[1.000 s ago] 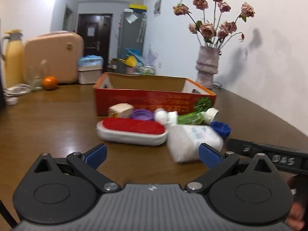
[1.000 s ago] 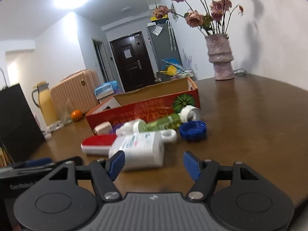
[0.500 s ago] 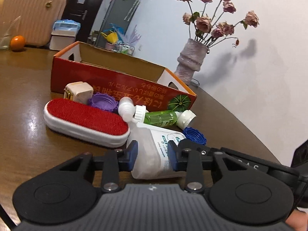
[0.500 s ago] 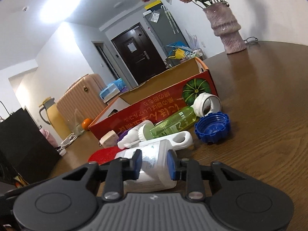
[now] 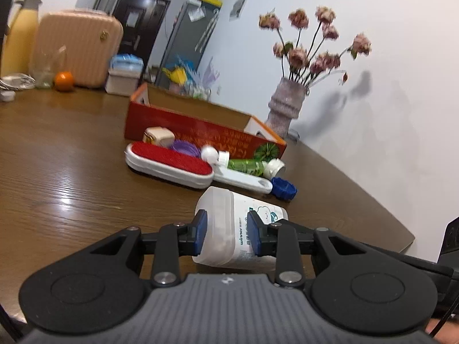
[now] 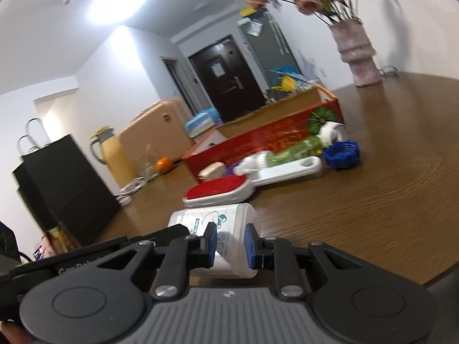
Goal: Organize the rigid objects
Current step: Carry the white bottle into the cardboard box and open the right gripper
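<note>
Both grippers hold one white plastic bottle (image 5: 226, 232), lifted off the wooden table and lying sideways. My left gripper (image 5: 226, 230) is shut on its wide end. My right gripper (image 6: 229, 243) is shut on the other end of the white bottle (image 6: 221, 220). Beyond lie a red-and-white lint brush (image 5: 169, 163), a green tube (image 5: 246, 166) with a white cap, a blue cap (image 5: 284, 188), a purple lid (image 5: 183, 146) and a beige block (image 5: 159, 135), all in front of an open red cardboard box (image 5: 200, 132).
A vase of dried flowers (image 5: 284, 109) stands behind the box near the wall. An orange (image 5: 63, 80), a glass, a yellow jug and a pink suitcase (image 5: 77, 48) are at the far left. A black bag (image 6: 60, 189) stands left in the right wrist view.
Both grippers stay shut on the white bottle and have raised it and drawn it back from the pile. The brush's white handle, hidden under the bottle before, now shows.
</note>
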Tool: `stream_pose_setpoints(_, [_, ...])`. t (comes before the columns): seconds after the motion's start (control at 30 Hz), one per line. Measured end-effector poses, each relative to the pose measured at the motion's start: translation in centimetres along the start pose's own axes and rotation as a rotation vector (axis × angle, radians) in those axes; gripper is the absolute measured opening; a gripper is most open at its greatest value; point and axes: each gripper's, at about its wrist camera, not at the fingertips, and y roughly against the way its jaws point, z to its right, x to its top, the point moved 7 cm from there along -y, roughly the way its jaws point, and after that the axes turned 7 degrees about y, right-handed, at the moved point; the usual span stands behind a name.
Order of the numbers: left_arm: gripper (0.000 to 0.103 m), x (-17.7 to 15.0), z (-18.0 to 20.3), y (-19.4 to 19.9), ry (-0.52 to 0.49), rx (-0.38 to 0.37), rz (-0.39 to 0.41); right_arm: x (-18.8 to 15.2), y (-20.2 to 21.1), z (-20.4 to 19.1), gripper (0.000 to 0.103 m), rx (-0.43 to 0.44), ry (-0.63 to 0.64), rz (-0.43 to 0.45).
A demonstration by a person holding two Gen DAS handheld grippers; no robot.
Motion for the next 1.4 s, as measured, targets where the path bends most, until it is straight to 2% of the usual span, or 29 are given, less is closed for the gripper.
stream_pose_setpoints(0.13, [0.030, 0.0, -0.1, 1.6, 0.032, -0.011, 0.013, 0.0, 1.0, -1.2, 0.020, 0.003, 0.020, 0.014])
stream_pose_setpoints(0.3, [0.030, 0.9, 0.4, 2.3, 0.019, -0.022, 0.056, 0.8, 1.8, -2.1, 0.020, 0.003, 0.042, 0.045])
stream_pose_setpoints(0.47, [0.030, 3.0, 0.1, 0.0, 0.023, -0.048, 0.066, 2.9, 0.3, -1.7, 0.020, -0.011, 0.062, 0.064])
stream_pose_setpoints(0.63, [0.030, 6.9, -0.1, -3.6, 0.026, -0.054, 0.060, 6.4, -3.2, -0.9, 0.020, -0.016, 0.067, 0.082])
stream_pose_setpoints(0.77, [0.030, 11.4, -0.7, -8.0, 0.014, -0.019, 0.070, 10.0, -7.2, -0.4, 0.020, -0.018, 0.067, 0.095])
stream_pose_setpoints(0.97, [0.030, 18.8, -1.8, -15.1, 0.015, 0.013, 0.082, 16.8, -15.2, 0.8, 0.020, 0.002, 0.090, 0.092])
stream_pose_setpoints(1.17, [0.030, 24.3, -3.6, -24.3, 0.114, -0.001, -0.018, 22.2, -23.2, 4.0, 0.020, 0.002, 0.119, 0.031])
stream_pose_setpoints(1.23, [0.030, 24.9, -3.7, -27.3, 0.100, 0.007, -0.054, 23.7, -25.8, 5.9, 0.020, -0.010, 0.089, 0.004])
stream_pose_setpoints(1.33, [0.030, 25.0, -4.1, -32.5, 0.089, -0.005, -0.172, 25.1, -29.1, 8.2, 0.023, -0.068, 0.118, -0.043])
stream_pose_setpoints(1.4, [0.030, 24.8, -5.2, -35.2, 0.145, 0.012, -0.210, 25.0, -31.8, 9.6, 0.023, -0.105, 0.175, -0.109])
